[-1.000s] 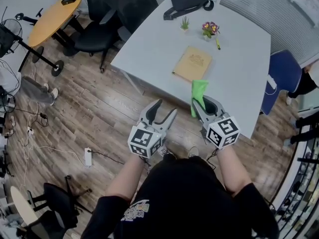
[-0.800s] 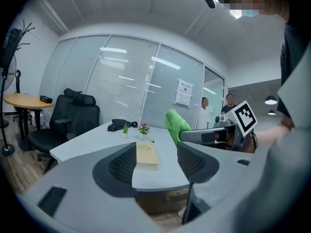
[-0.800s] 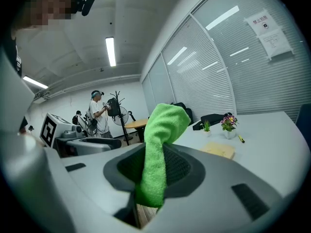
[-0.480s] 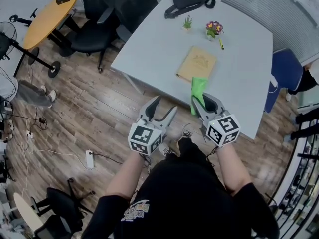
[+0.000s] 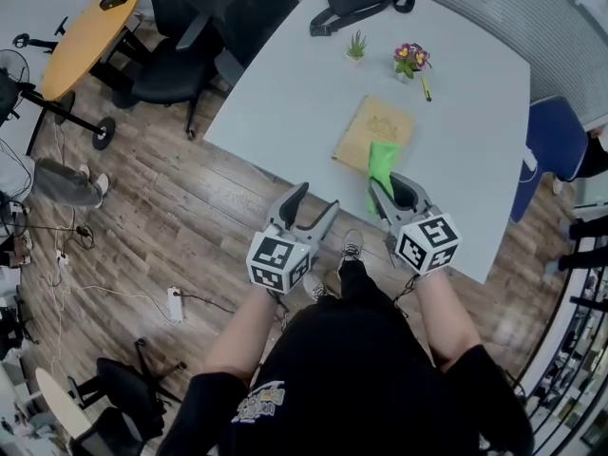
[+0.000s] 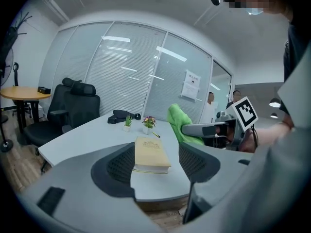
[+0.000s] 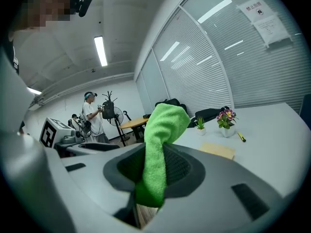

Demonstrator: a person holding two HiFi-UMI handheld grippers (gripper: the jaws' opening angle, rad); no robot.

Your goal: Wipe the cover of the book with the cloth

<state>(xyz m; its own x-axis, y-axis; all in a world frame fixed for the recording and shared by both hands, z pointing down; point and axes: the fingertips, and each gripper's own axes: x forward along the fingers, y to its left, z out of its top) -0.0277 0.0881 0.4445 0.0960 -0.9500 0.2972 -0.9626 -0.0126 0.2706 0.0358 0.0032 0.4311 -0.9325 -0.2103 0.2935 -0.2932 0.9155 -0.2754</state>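
I judge this to be the approach step: the cloth is in hand but the wiping has not begun.

My left tongs [image 5: 317,198] are spread wide with nothing between them; they have just been opening further. They hover over the floor on the near side of the book, short of the worktop edge.

The thin tan rectangular book [image 5: 373,133] lies flat, cover up, near the front edge of the pale grey worktop [image 5: 285,93]. Its long axis runs away from me, with the far end leaning a little to the right in the head view. One short end, showing the pale page block, faces my tongs. I cannot tell which side the spine is on.

My right tongs [image 5: 385,186] are pinching the bright green fluffy cloth [image 5: 382,160] near its middle. One end stands up above them just near-right of the book, and it looks off the cover.

Next I need to carry the cloth forward, lower it until it lies on the cover, then sweep along the long axis. The left tongs could pin the near-left corner of the book so it does not slide.
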